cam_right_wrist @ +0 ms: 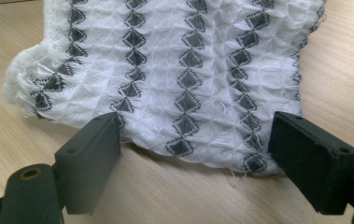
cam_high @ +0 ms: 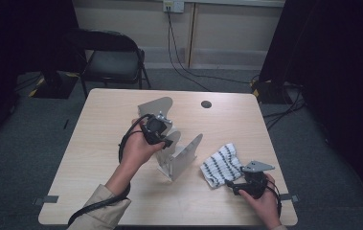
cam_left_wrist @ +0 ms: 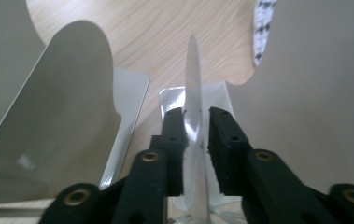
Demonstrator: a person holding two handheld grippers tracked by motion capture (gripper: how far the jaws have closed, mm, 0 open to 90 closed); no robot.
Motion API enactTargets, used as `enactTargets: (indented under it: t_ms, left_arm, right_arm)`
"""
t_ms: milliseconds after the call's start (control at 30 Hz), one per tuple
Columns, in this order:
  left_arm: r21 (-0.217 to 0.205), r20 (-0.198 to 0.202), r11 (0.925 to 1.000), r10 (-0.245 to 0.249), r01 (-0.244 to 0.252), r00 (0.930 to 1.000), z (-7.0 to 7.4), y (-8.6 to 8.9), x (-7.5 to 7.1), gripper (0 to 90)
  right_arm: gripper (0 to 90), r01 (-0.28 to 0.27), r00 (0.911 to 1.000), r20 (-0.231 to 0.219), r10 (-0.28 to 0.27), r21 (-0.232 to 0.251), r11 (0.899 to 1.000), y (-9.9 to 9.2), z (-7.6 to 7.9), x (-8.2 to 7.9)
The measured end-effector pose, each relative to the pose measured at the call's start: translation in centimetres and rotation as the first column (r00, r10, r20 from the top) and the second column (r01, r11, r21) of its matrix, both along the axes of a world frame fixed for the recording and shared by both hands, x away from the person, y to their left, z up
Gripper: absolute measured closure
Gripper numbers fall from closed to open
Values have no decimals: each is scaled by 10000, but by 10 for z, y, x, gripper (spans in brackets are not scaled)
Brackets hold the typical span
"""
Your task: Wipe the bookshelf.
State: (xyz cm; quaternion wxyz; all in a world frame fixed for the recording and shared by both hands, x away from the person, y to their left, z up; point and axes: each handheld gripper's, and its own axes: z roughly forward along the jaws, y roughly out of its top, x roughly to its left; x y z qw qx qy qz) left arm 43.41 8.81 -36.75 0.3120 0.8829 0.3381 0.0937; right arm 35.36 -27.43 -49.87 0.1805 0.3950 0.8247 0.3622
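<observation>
2 grippers are at work, and each has its own risk. Nearest the person, the right gripper (cam_right_wrist: 193, 154) rests on the pale wooden bench (cam_high: 97, 191) with jaws wide apart at the near hem of the white waffle-weave cloth with dark diamond stripes (cam_right_wrist: 184, 70), not yet pinching it; closing too shallow could catch only loose threads and let the fabric slip. Farther off, the left gripper (cam_left_wrist: 195, 140) is clamped on a thin upright fin of the grey sheet-metal rack (cam_high: 179, 158) mid-bench. Pulling sideways there could tip the rack or drag it onto the cloth just beside it.
</observation>
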Motion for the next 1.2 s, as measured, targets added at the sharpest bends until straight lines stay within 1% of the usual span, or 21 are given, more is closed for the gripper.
enactTargets:
  t_ms: [33, 100, 167, 233, 300, 400, 433, 467, 533, 600, 633, 667, 700, 833, 1033, 1133, 1200]
  left_arm:
    - [11, -31, 10000, 1, -1, 10000, 0, 0, 0, 807]
    - [75, -257, 10000, 66, -64, 9996, -1, 0, 1, 868]
    - [101, -306, 9999, 66, -63, 9995, -1, -1, 1, 888]
    - [239, -288, 9997, 72, -65, 9996, 0, -3, 1, 893]
    - [388, -272, 9992, -38, 49, 9996, 0, -4, 1, 898]
    - [320, -274, 9995, -70, 79, 9996, 1, -3, 1, 900]
    - [349, -210, 9994, -66, 74, 9998, 1, -3, 1, 900]
    - [352, -228, 9994, -48, 56, 9997, 1, -3, 1, 900]
    - [339, -167, 9992, -186, 192, 9997, 1, -3, 1, 900]
    - [428, -97, 9987, -264, 268, 9996, 2, -4, 0, 900]
    - [537, -109, 9980, -330, 335, 9994, 4, -4, 0, 900]
    - [490, -111, 9981, -358, 363, 9993, 4, -4, 0, 900]
    - [590, -57, 9974, -412, 415, 9991, 4, -4, 0, 900]
    - [780, 32, 9950, -624, 620, 9980, 6, -4, -1, 900]
    - [762, 26, 9935, -848, 844, 9964, 9, -5, -2, 900]
    - [618, -94, 9944, -850, 854, 9963, 11, -6, -3, 900]
    - [617, -106, 9937, -935, 940, 9956, 13, -8, -4, 900]
  right_arm:
    - [161, 1, 10000, 2, -1, -2, 10000, 0, 0, 0]
    - [161, 0, 10000, 3, 0, -2, 10000, 0, 0, 0]
    - [161, 1, 10000, -1, -1, 1, 10000, 0, 0, 0]
    - [161, -2, 10000, 0, 2, 0, 10000, 0, 0, 0]
    - [161, 7, 10000, -1, -7, 3, 10000, 0, 0, 0]
    - [161, 5, 10000, -2, -5, 4, 10000, 0, 0, 0]
    - [161, -33, 10000, 7, 33, -2, 10000, 0, 0, 0]
    - [161, -31, 10000, 25, 31, 1, 10000, 0, 0, 1]
    - [161, -34, 10000, 23, 34, 4, 10000, 0, 0, 1]
    - [161, -36, 10000, 24, 36, 1, 10000, 0, 0, 1]
    - [161, -38, 10000, 25, 38, 2, 10000, 0, 0, 1]
    - [161, -36, 10000, 26, 36, 1, 10000, 0, 0, 1]
    - [161, -36, 10000, 27, 36, -1, 10000, 0, 0, 1]
    - [161, -37, 10000, 27, 37, -1, 10000, 0, 0, 1]
    - [161, -35, 10000, 25, 35, 1, 10000, 0, 0, 1]
    - [161, -35, 10000, 25, 35, -1, 10000, 0, 0, 1]
    - [161, -36, 10000, 26, 36, -1, 10000, 0, 0, 1]
